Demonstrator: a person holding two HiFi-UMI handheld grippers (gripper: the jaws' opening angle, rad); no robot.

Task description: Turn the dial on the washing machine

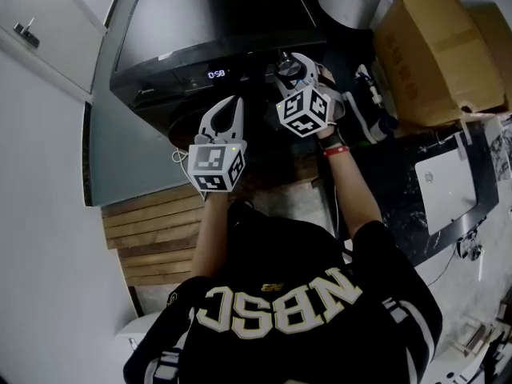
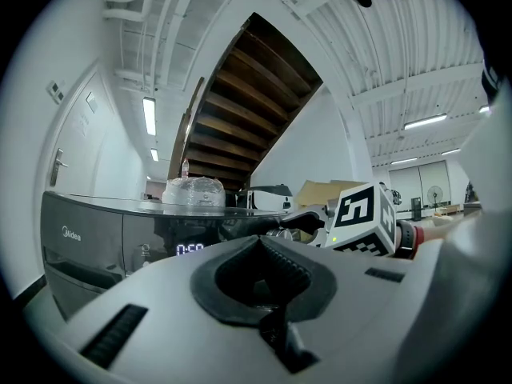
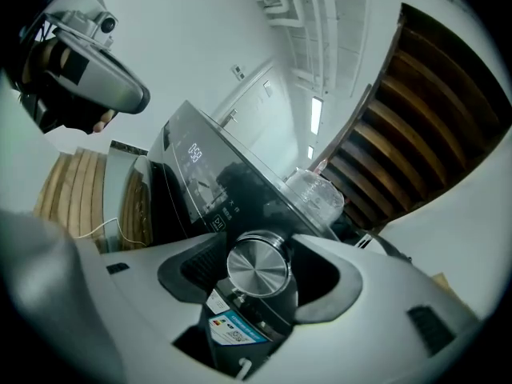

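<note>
Nearest the person, the left gripper is hanging idle in front of the washing machine, its jaws pressed together on nothing. Just beyond, the right gripper is reaching the control panel, its jaws standing spread wide with the metal dial sitting between them, pads clear of its rim. The step in hand is probably setting up a grip on the dial. The next move is likely calling for closing squarely on the rim, then rolling the wrist. Further along the panel, the display is glowing.
</note>
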